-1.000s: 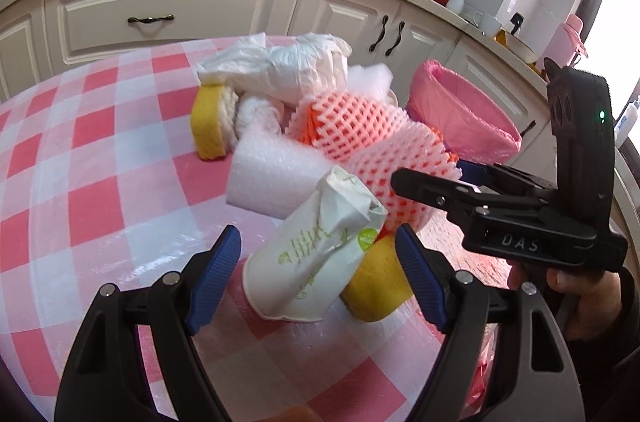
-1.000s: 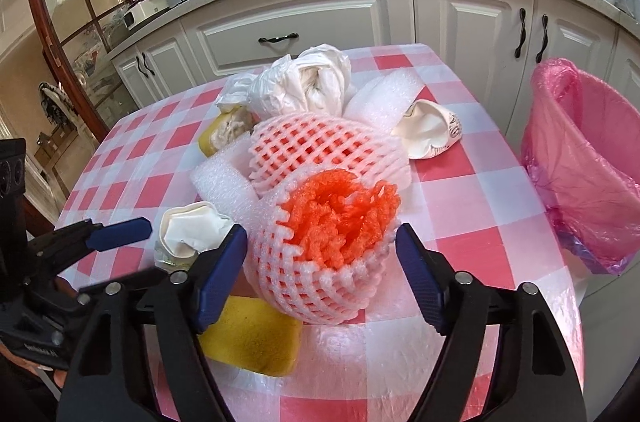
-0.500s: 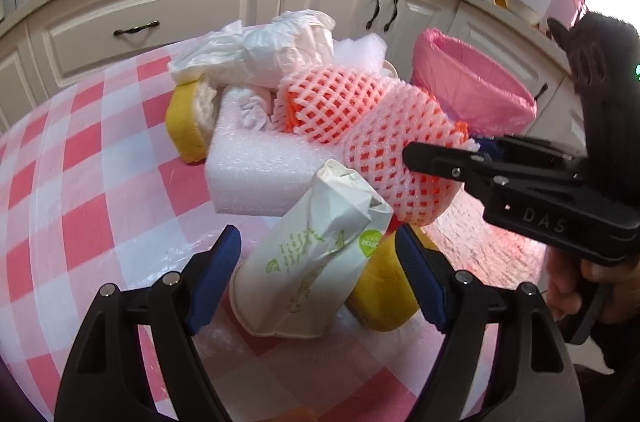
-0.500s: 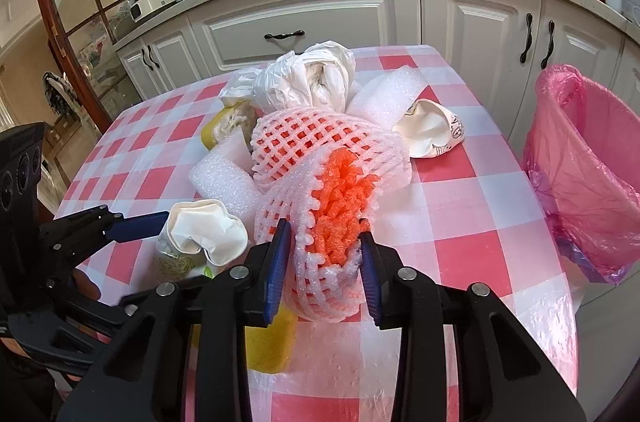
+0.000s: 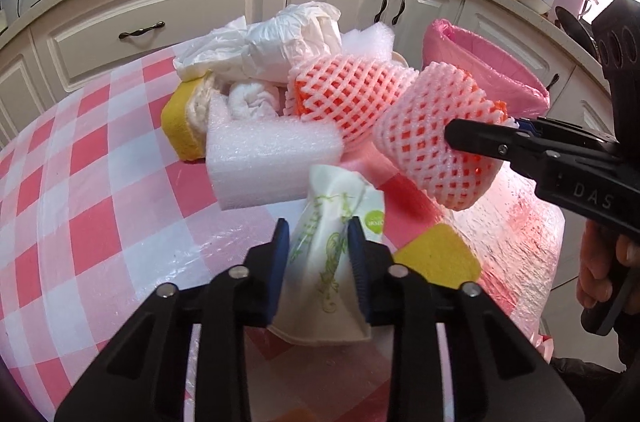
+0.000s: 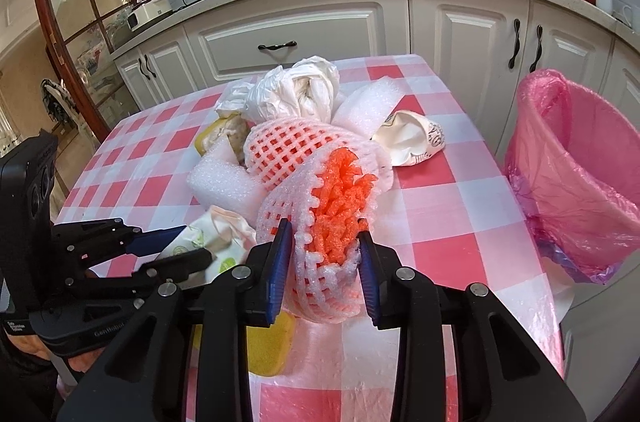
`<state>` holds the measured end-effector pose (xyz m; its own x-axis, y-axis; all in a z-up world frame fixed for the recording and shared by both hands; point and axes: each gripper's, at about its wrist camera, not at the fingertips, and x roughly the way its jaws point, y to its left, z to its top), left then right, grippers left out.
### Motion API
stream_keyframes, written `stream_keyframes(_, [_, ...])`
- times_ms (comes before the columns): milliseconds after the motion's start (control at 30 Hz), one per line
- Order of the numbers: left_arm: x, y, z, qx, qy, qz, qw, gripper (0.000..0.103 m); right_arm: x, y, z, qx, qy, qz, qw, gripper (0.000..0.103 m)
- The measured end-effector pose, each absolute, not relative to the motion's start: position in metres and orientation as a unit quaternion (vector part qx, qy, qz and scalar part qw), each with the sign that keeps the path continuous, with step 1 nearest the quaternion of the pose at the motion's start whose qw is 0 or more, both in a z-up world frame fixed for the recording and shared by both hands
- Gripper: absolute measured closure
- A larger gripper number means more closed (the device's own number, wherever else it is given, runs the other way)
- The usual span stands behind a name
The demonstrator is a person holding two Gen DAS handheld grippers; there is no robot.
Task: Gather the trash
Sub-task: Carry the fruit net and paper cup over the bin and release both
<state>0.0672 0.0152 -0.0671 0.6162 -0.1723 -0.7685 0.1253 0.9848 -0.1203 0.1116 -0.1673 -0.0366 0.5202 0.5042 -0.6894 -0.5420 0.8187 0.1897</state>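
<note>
Left wrist view: the left gripper squeezes one crumpled paper cup near the table's front edge. Two yellow sponges and two foam nets lie there. The right gripper pinches one foam net. One pink trash bin stands beside the right edge.

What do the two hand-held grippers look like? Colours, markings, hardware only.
Both are matte black plastic with blue ribbed pads inside the fingers and silver screws at the joints. The right hand-held gripper carries raised "DAS" lettering; the left hand-held gripper has small white print on its base. Bare hands hold them; no cables show.
</note>
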Motion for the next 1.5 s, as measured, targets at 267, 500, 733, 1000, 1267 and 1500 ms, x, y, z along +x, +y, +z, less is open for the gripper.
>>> stream_keyframes(267, [0.063,0.018,-0.057,-0.035,0.422,-0.084,0.902,0.083,0.111,-0.177,-0.028,-0.018,0.378,0.297,0.877,0.071])
stream_keyframes(500, [0.059,0.021,-0.037,-0.036,0.402,-0.076,0.912,0.083,0.112,-0.188,-0.019,-0.013,0.366,0.290,0.884,0.071])
stream_keyframes(733, [0.072,0.020,-0.008,-0.044,0.372,-0.074,0.924,0.083,0.120,-0.210,-0.004,-0.005,0.350,0.266,0.898,0.071])
stream_keyframes(1000, [0.114,-0.019,0.025,-0.025,0.341,-0.107,0.934,0.083,0.145,-0.258,0.017,0.004,0.325,0.215,0.921,0.071])
stream_keyframes(1267, [0.163,-0.078,0.055,-0.011,0.311,-0.156,0.938,0.083,0.176,-0.314,0.032,0.005,0.305,0.154,0.940,0.071])
stream_keyframes(1500, [0.211,-0.129,0.071,-0.015,0.297,-0.192,0.935,0.082,0.202,-0.354,0.032,0.011,0.299,0.112,0.948,0.071])
